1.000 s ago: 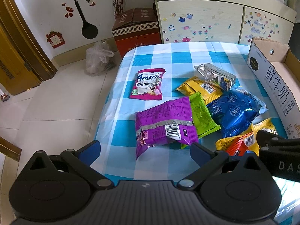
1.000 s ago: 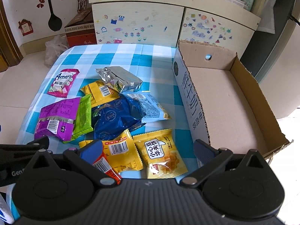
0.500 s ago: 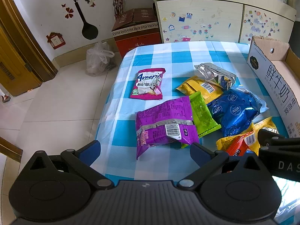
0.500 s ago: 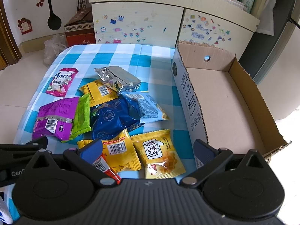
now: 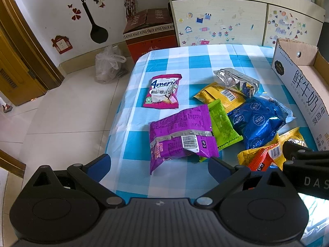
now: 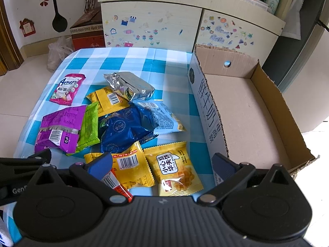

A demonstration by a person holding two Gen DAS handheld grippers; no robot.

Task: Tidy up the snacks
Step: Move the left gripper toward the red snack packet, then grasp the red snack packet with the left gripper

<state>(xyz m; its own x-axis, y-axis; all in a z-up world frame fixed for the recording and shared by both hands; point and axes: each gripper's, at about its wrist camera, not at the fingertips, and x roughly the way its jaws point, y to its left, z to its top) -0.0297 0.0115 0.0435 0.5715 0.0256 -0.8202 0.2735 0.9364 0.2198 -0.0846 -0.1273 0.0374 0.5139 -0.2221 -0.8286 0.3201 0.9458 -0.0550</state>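
**Blue-tipped grippers poised over snack pile, carton empty**

Blue checked tablecloth (image 6: 131, 59) and its load sit almost as they did a second ago. The left wrist view is practically unchanged. In the right wrist view the packets have drifted slightly down and left, so that gripper has shifted only a little. No packet has moved on the cloth.

Left gripper (image 5: 159, 165): fingers spread wide, nothing between them. The purple packet (image 5: 181, 135) lies just ahead of the gap, its near corner between the two tips but not touched by either.

Right gripper (image 6: 162, 165): fingers likewise wide apart and empty. The yellow waffle packet (image 6: 176, 168) lies between them, and a second yellow packet (image 6: 131, 166) with a barcode lies beside the left finger, overlapping a red-and-white wrapper (image 6: 115, 184) under that finger.

Snacks are loose, sealed and crumpled, heaped in the middle of the cloth: a green bar (image 6: 89, 126) tucked under the purple packet's edge, a dark blue bag (image 6: 121, 128) over a light blue one (image 6: 162, 117), a silver foil pack (image 6: 129, 85) resting on another yellow packet (image 6: 107, 98). A pink packet (image 5: 163, 93) lies apart, toward the table's left edge.

The open cardboard carton (image 6: 207, 113) stands at the right of the pile, just beside it, with nothing inside.
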